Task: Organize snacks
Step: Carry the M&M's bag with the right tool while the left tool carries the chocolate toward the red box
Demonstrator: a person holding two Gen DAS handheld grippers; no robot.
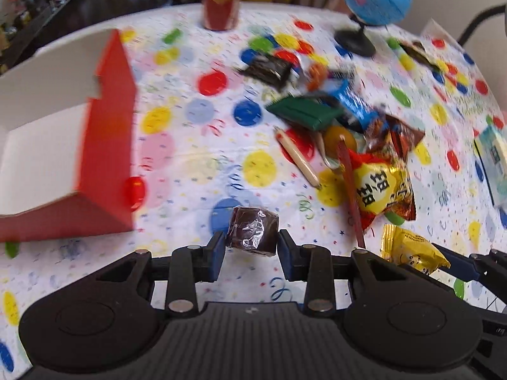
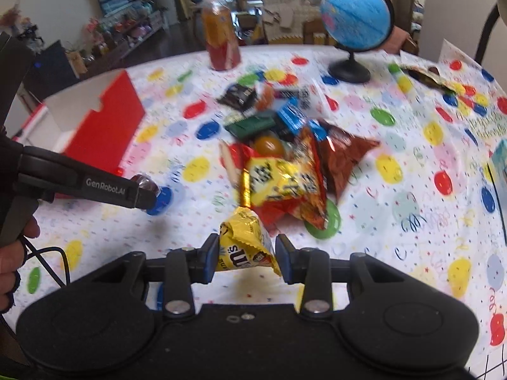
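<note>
My left gripper (image 1: 252, 243) is shut on a small brown wrapped candy (image 1: 253, 231), held above the table to the right of the open red box (image 1: 104, 145). My right gripper (image 2: 247, 255) is shut on a small yellow snack packet (image 2: 248, 243); it also shows in the left wrist view (image 1: 412, 248). A pile of snacks lies beyond: a big yellow-red bag (image 2: 285, 180), a brown bag (image 2: 345, 155), a green packet (image 2: 252, 125), blue wrappers (image 2: 291, 115) and a black packet (image 2: 237, 95). The left gripper shows at the left of the right wrist view (image 2: 149, 190).
The table wears a white cloth with coloured dots (image 2: 412, 221). A globe on a black stand (image 2: 355, 25) and a red-orange can (image 2: 220, 41) stand at the far edge. Two pencils (image 1: 298, 155) lie by the pile. A light blue box (image 1: 494, 158) sits at the right.
</note>
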